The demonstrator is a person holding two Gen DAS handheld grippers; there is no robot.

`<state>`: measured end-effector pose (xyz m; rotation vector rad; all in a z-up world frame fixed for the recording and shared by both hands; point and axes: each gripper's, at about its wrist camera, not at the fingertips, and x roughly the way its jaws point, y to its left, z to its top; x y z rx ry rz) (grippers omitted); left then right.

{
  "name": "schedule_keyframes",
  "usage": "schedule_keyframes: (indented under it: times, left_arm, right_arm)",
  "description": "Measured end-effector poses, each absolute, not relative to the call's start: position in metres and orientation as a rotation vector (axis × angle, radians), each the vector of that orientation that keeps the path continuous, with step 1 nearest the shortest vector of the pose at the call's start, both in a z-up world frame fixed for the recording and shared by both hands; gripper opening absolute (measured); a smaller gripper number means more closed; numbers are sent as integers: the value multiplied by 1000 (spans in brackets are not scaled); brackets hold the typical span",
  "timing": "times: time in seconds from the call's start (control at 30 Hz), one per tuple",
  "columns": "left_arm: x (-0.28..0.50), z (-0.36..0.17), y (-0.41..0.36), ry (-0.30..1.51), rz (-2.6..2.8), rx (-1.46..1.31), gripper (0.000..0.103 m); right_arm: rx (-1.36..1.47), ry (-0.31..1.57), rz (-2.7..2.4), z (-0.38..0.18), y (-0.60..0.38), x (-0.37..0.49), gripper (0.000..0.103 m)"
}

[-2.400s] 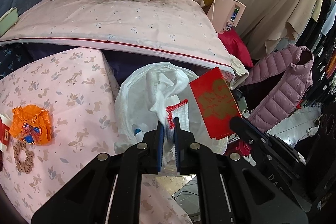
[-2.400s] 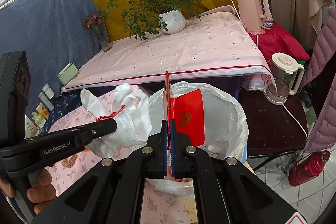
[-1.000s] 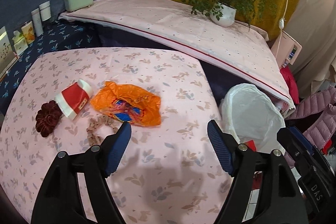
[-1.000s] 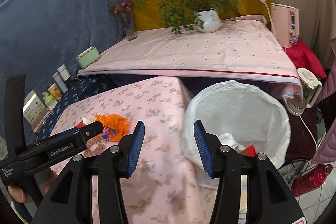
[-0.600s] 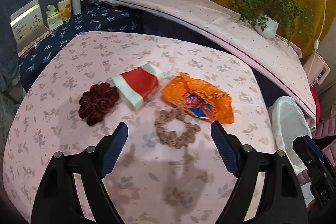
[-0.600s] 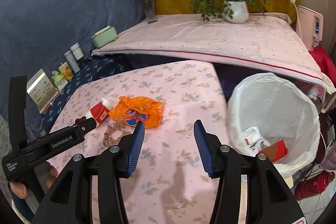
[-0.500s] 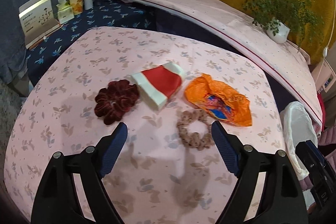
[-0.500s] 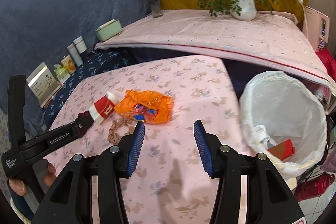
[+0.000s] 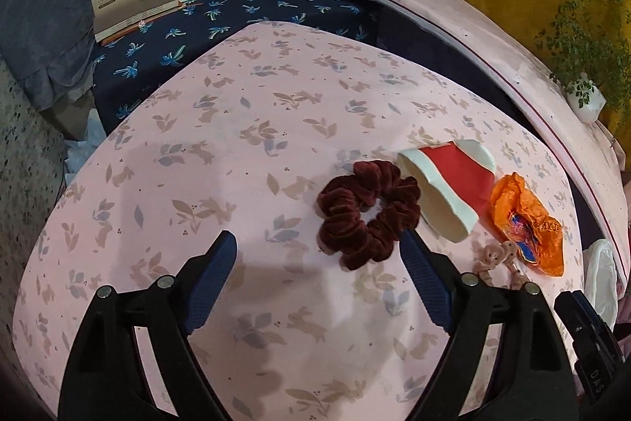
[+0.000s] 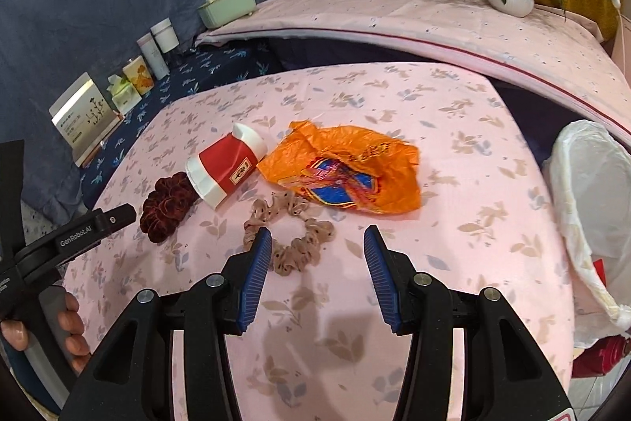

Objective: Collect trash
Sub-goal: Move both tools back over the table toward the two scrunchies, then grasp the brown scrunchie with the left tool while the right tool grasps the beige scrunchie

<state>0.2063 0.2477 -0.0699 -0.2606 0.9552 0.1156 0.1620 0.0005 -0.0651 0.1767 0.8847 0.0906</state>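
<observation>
I'm between pickups, left tool (image 9: 317,269) and right tool (image 10: 317,261) both spread and empty; next, right closes on the wrapper (image 10: 347,170)

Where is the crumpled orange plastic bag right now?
In the right wrist view the crumpled orange plastic bag lies mid-table on the pink floral tablecloth, touching the red-and-white paper cup on its left, just beyond the beige scrunchie.

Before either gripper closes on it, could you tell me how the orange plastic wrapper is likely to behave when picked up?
The orange plastic wrapper lies crumpled and creased, so it probably is floppy and light. Its glossy film may slip between pads, and a pinch likely gathers only a fold.
</observation>
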Motion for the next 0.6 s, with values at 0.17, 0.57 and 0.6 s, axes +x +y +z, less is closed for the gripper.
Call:
schedule_keyframes:
  times: [0.17,0.57,0.6]
  left_arm:
    - [221,-79,260,973,114,-300,80]
    - [248,-110,251,1044,92,-285,60]
    - [247,-111,250,1035,98,-272,60]
  right_arm:
    - [180,920,91,-79,11,179,48]
    - [176,978,63,-108,18,203,45]
    - [180,984,63,-111,17,204,43]
